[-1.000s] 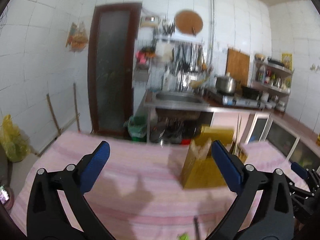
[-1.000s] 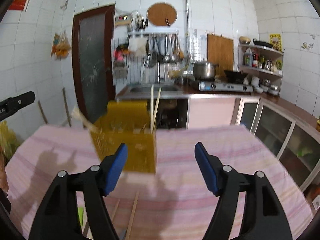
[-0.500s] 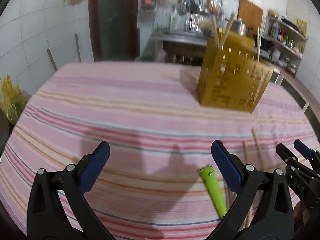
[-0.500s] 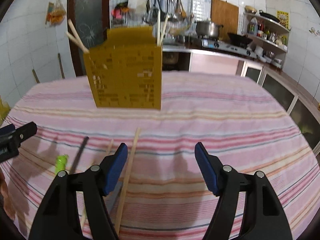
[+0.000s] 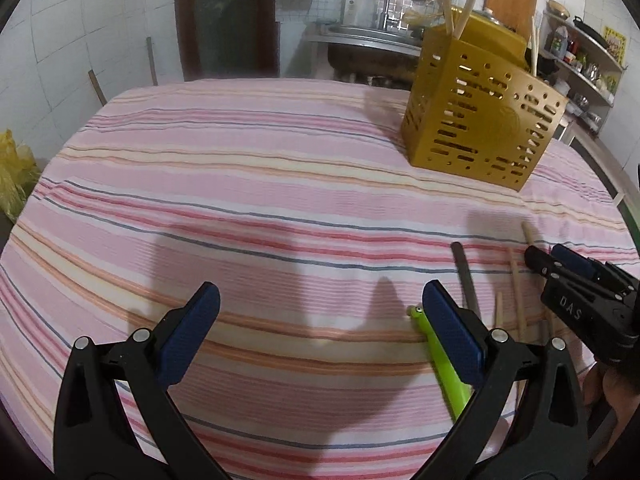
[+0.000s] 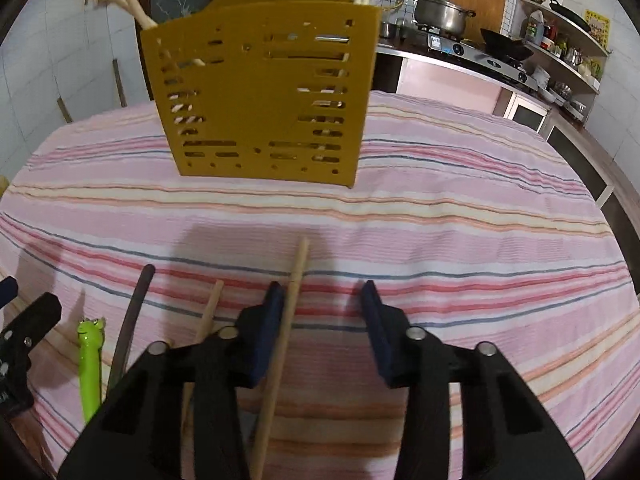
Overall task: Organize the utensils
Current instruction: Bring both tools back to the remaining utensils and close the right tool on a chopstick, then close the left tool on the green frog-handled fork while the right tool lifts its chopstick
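A yellow perforated utensil holder stands on the striped cloth with chopsticks in it; it also shows in the left wrist view. My right gripper is open, low over the cloth, with a wooden chopstick lying just inside its left finger. A second chopstick, a dark stick and a green frog-topped utensil lie to its left. My left gripper is open and empty, with the green utensil by its right finger.
The table has a pink striped cloth. Behind it are a door, a sink counter, and a stove with pots. A yellow bag sits at the far left. The right gripper's body appears at the right.
Both grippers have tilted down and dropped toward the cloth. The right gripper has come down over the long chopstick and narrowed its opening. The left has come beside the green utensil.
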A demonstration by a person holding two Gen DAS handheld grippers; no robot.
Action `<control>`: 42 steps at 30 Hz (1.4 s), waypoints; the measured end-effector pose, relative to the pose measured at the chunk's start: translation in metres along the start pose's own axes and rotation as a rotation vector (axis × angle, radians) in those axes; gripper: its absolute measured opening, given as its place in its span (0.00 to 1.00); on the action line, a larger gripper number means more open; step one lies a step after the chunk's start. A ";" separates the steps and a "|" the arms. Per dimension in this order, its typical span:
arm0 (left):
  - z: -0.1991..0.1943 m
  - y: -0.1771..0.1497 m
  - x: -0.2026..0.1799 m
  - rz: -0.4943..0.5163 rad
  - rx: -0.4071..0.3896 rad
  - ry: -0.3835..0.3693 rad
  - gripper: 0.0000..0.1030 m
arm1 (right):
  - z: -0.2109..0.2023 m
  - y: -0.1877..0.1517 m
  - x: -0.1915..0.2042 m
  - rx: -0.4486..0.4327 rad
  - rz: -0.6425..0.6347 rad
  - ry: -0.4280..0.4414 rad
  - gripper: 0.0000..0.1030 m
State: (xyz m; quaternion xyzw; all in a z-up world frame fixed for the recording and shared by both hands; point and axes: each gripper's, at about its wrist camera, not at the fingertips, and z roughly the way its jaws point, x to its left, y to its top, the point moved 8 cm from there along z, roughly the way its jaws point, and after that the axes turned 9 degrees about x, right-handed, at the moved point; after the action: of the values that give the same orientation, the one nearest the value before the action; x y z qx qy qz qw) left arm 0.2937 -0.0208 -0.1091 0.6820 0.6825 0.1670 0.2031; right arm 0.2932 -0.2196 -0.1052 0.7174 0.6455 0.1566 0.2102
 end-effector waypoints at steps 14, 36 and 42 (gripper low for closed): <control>-0.001 -0.017 -0.025 0.036 0.052 0.039 0.95 | -0.022 -0.038 -0.022 0.014 0.038 0.044 0.06; 0.011 -0.018 -0.064 0.148 0.119 0.013 0.31 | -0.017 -0.040 -0.050 0.048 0.080 0.039 0.06; 0.004 -0.010 -0.062 0.147 0.102 -0.015 0.24 | -0.028 -0.037 -0.054 0.015 0.102 0.052 0.06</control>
State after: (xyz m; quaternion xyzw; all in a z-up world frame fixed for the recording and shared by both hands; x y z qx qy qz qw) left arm 0.2866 -0.0826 -0.1149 0.7409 0.6366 0.1415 0.1606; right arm 0.2408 -0.2678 -0.0975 0.7467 0.6144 0.1808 0.1798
